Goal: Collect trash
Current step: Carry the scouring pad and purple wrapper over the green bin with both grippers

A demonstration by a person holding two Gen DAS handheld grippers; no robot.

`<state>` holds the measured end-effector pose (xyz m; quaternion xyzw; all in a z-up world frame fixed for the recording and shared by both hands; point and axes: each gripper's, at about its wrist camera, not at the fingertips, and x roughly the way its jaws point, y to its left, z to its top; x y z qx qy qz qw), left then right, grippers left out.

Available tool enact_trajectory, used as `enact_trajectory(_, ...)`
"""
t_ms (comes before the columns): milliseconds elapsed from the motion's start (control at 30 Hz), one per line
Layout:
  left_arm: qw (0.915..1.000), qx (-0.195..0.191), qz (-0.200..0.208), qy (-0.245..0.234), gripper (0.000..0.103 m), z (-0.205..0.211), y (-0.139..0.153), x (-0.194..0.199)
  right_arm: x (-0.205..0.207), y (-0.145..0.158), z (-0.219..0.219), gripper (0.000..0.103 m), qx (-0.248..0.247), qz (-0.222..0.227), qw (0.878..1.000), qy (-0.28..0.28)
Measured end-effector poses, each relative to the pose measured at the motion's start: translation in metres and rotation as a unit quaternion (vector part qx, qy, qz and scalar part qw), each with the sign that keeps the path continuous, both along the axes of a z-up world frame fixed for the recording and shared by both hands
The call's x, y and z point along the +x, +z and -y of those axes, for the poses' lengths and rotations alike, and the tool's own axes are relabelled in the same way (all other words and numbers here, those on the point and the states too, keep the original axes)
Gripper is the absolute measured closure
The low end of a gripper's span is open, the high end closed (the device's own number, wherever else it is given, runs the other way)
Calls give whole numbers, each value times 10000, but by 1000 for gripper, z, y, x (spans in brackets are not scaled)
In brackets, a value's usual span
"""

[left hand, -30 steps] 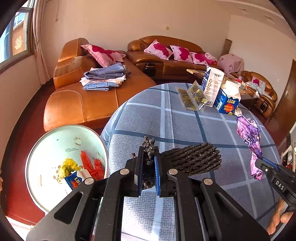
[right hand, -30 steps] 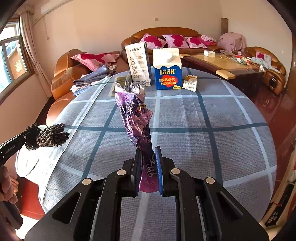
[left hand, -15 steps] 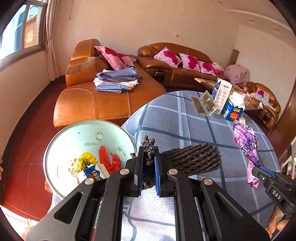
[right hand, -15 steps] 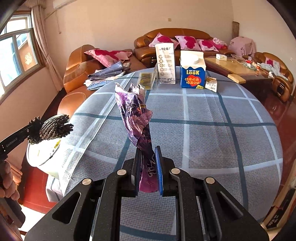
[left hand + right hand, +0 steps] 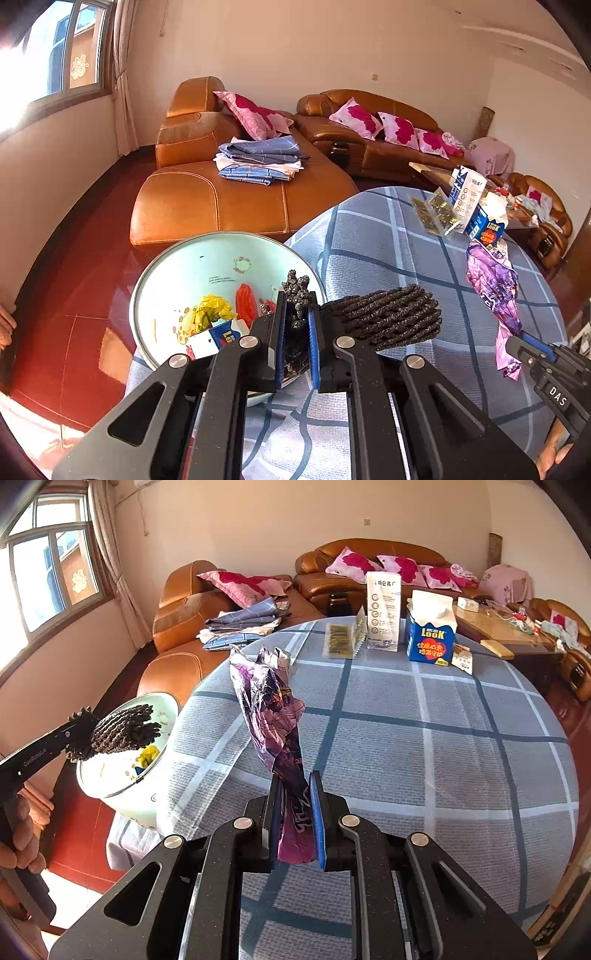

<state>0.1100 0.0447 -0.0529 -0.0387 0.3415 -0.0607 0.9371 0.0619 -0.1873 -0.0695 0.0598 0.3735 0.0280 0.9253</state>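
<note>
A dark, bumpy, ribbed wrapper (image 5: 384,319) is held in the air above the rim of the pale green bin (image 5: 177,266), which stands beside the bench. The bin contains yellow, red and blue-white trash. A crumpled purple foil wrapper (image 5: 273,716) stands upright, lifted over the checked cloth. A blue milk carton (image 5: 430,631) stands upright at the far side.

Home living room. Brown leather corner sofa (image 5: 240,192) with pink floral cushions (image 5: 255,112) and folded bedding (image 5: 260,162) on it, curtained window (image 5: 55,576), red tiled floor (image 5: 74,295). Round table with blue checked cloth (image 5: 424,746) holds a milk carton (image 5: 430,635) and snack packets (image 5: 338,640). Coffee table (image 5: 498,627) near an armchair (image 5: 569,635).
</note>
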Motion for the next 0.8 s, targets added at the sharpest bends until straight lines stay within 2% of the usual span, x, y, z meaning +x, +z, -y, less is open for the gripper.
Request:
enact_trajectory(467, 9997, 74, 4, 229, 93, -19, -2, 1, 11, 3, -45, 87, 39, -18, 9988, 479)
enact_trajectory(800, 9995, 31, 20, 322, 93, -25, -3, 1, 11, 4, -60, 87, 66, -57, 9978, 661)
